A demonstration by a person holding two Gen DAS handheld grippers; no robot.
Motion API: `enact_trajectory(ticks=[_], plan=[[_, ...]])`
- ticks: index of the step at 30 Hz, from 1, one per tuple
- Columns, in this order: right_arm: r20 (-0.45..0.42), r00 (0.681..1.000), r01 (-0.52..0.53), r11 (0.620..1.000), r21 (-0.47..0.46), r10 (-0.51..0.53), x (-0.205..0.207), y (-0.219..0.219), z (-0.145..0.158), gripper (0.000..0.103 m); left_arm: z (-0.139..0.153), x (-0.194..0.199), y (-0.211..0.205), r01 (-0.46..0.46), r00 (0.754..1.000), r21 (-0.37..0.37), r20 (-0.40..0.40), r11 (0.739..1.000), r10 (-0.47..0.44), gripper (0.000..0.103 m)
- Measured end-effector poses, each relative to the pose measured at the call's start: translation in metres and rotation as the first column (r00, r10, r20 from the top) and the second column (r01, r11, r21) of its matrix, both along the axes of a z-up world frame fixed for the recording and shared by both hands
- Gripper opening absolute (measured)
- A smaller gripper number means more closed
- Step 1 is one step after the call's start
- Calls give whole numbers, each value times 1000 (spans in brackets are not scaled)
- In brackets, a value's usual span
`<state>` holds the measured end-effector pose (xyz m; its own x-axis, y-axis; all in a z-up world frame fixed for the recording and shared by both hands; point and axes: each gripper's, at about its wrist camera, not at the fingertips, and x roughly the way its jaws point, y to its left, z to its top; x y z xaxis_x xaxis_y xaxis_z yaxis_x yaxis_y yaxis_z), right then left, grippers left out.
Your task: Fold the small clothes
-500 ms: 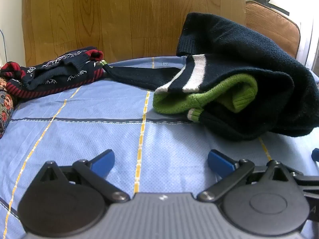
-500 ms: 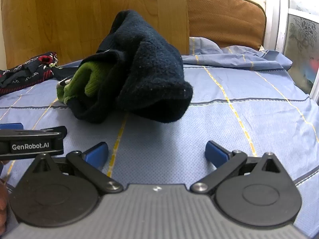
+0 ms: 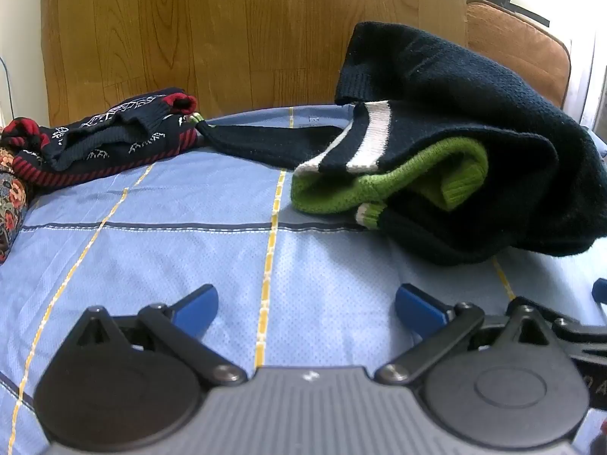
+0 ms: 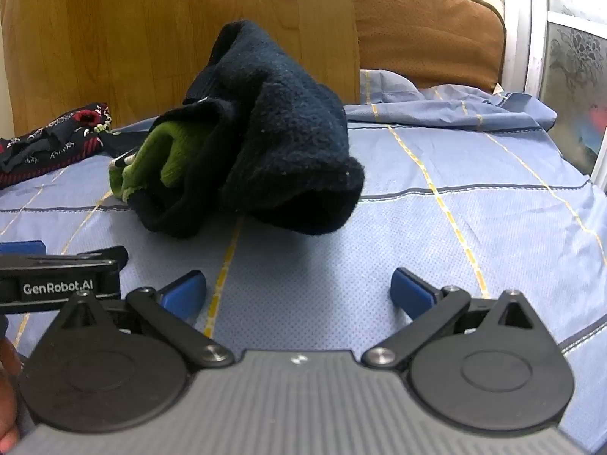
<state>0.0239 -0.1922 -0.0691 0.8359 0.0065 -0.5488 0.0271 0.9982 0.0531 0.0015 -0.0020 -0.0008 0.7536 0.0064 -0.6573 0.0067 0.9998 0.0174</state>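
A crumpled dark navy knit sweater (image 3: 474,121) with green lining and white stripes lies heaped on the blue bedsheet (image 3: 170,250); the right wrist view shows the same sweater (image 4: 273,144) ahead and slightly left. One sleeve stretches left toward a second garment, a navy sweater with red trim and white pattern (image 3: 106,140), seen too as the patterned sweater (image 4: 49,140). My left gripper (image 3: 306,303) is open over bare sheet, short of the heap. My right gripper (image 4: 297,290) is open too, nothing between its blue pads. The left gripper's body (image 4: 60,276) shows at the right view's left edge.
A wooden headboard (image 3: 246,30) rises behind the bed. A brown cushion (image 4: 428,34) stands at the back right, beside a window frame (image 4: 538,38). A floral cloth (image 3: 11,204) lies at the far left edge. The sheet bunches up near the back right (image 4: 447,102).
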Motion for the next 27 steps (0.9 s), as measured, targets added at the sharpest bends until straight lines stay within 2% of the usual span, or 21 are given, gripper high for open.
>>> enact_trajectory(ticks=[4, 8, 14, 19, 21, 23, 25, 27], plan=[[24, 1000, 11, 998, 63, -12, -4, -8, 1, 103, 0, 0, 0, 0, 1000, -1, 0, 1000, 0, 103], [75, 997, -16, 977, 213, 0, -14, -29, 1, 103, 0, 0, 0, 1, 1000, -2, 0, 1000, -1, 103], [87, 996, -32, 974, 224, 12, -14, -30, 1, 103, 1, -5, 4, 17, 1000, -11, 11, 1000, -16, 103], [110, 994, -3, 963, 269, -28, -15, -45, 4, 103, 1, -14, 9, 34, 999, -45, 37, 998, -33, 103], [170, 985, -14, 965, 264, -32, -23, -47, 8, 87, 2, -17, 18, 42, 998, -107, 57, 993, -36, 103], [221, 974, -89, 975, 206, 43, -27, -37, 18, 60, 4, -19, 32, 38, 997, -179, 73, 983, -25, 103], [268, 952, -188, 972, 142, 145, -29, -26, 31, 51, 6, -20, 44, -13, 996, -198, 88, 980, 31, 103], [314, 926, -240, 969, 58, 210, -29, -12, 42, 50, 10, -21, 54, -52, 989, -167, 125, 985, 73, 103]])
